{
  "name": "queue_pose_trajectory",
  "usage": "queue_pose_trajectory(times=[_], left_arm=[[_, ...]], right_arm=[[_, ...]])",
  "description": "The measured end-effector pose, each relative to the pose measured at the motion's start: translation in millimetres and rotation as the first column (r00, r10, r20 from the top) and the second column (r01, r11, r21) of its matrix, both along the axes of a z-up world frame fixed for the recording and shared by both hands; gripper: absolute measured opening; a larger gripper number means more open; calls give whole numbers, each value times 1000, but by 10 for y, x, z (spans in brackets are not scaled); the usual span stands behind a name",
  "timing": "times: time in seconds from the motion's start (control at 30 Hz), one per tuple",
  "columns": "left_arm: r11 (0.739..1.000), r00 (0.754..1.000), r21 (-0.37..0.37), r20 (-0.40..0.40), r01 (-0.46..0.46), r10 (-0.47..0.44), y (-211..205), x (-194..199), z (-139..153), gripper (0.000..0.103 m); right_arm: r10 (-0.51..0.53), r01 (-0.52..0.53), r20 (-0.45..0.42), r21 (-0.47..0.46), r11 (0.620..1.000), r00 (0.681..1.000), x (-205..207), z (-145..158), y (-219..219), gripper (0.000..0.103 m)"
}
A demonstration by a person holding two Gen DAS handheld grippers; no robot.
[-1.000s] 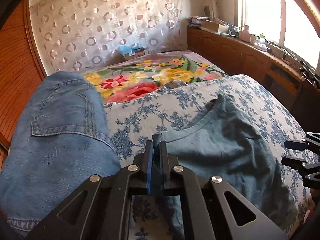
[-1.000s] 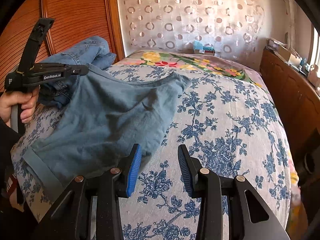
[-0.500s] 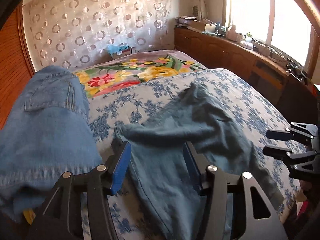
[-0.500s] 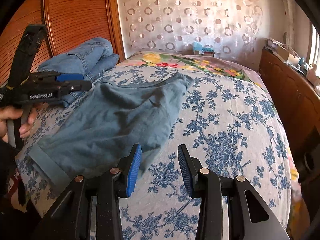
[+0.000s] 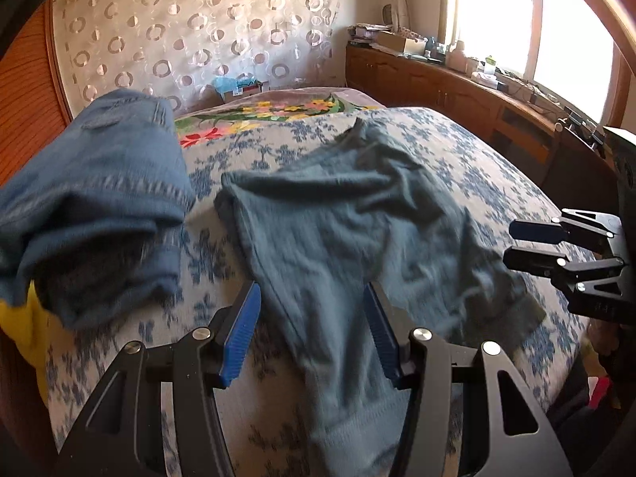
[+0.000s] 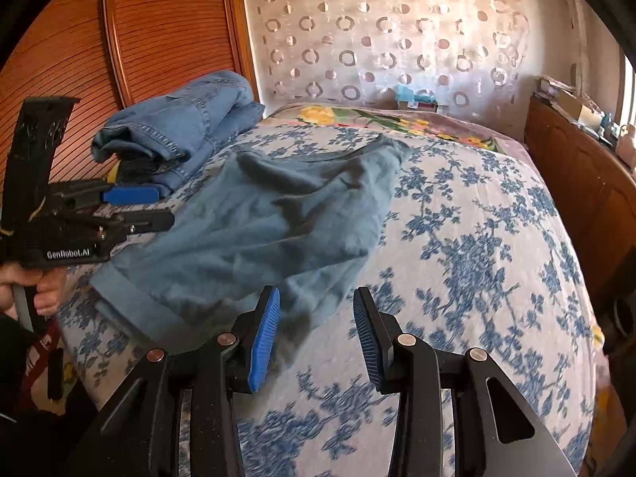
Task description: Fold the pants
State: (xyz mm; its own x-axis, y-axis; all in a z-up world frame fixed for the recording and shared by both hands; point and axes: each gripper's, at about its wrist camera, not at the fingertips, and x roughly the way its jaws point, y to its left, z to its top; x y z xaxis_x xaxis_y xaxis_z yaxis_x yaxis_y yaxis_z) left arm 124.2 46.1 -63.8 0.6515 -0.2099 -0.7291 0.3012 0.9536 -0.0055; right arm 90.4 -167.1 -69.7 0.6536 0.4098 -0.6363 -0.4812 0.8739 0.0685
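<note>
One label can be read: "GenRobot.AI", in small white letters on the side of the black plastic left tongs (image 6: 137,208), seen from the right wrist camera just above the hand that grips the handle. The upright black handle block above it bears faint scratchy marks, possibly writing, too blurred to read.

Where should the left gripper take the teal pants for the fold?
Probably the hem cuff of the teal pants: it lies flat just under the open left gripper. Come straight down from the near bed edge; its thick band should pinch cleanly.
</note>
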Motion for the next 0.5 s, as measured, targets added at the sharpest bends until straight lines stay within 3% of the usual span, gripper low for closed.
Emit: queue_pose_trajectory(times=[0.5], left_arm=[[996,996,-45,-45,-74,72,226,-587,-240,55]], right_arm=[[65,-66,-28,-26,997,997,-432,-64,81,40]])
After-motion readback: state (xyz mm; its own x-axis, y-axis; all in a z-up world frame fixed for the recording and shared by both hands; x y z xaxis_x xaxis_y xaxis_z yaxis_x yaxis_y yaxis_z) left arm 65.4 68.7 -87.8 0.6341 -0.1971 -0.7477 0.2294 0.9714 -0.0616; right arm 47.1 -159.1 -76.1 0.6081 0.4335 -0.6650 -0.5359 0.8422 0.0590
